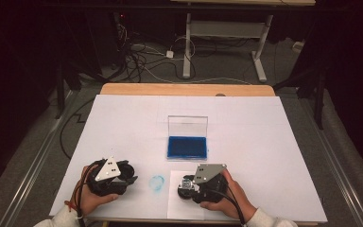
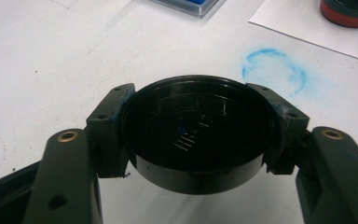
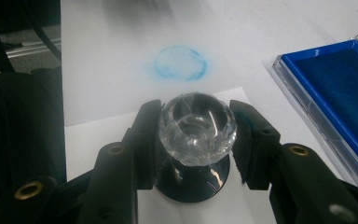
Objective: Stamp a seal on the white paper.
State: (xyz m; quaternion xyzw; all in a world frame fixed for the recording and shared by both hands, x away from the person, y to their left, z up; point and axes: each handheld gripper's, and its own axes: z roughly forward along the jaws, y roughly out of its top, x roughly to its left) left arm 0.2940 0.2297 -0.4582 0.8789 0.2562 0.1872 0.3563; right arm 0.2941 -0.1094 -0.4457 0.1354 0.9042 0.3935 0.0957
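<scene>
My left gripper (image 2: 196,122) is shut on a shallow black round cap (image 2: 198,140), its hollow side facing the camera; in the high view this gripper (image 1: 127,175) sits near the table's front left. My right gripper (image 3: 196,122) is shut on the clear faceted knob (image 3: 198,133) of a round stamp, whose dark base (image 3: 193,184) rests on a white paper sheet (image 3: 98,140). In the high view the right gripper (image 1: 185,183) is over that sheet (image 1: 175,205). A blue ink pad (image 1: 186,146) with its clear lid raised lies mid-table.
A faint blue ring mark (image 1: 157,182) stains the white table cover (image 1: 264,142) between the two grippers. The table's wooden far edge (image 1: 186,89) shows beyond. Cables and a desk frame (image 1: 227,42) lie on the floor behind.
</scene>
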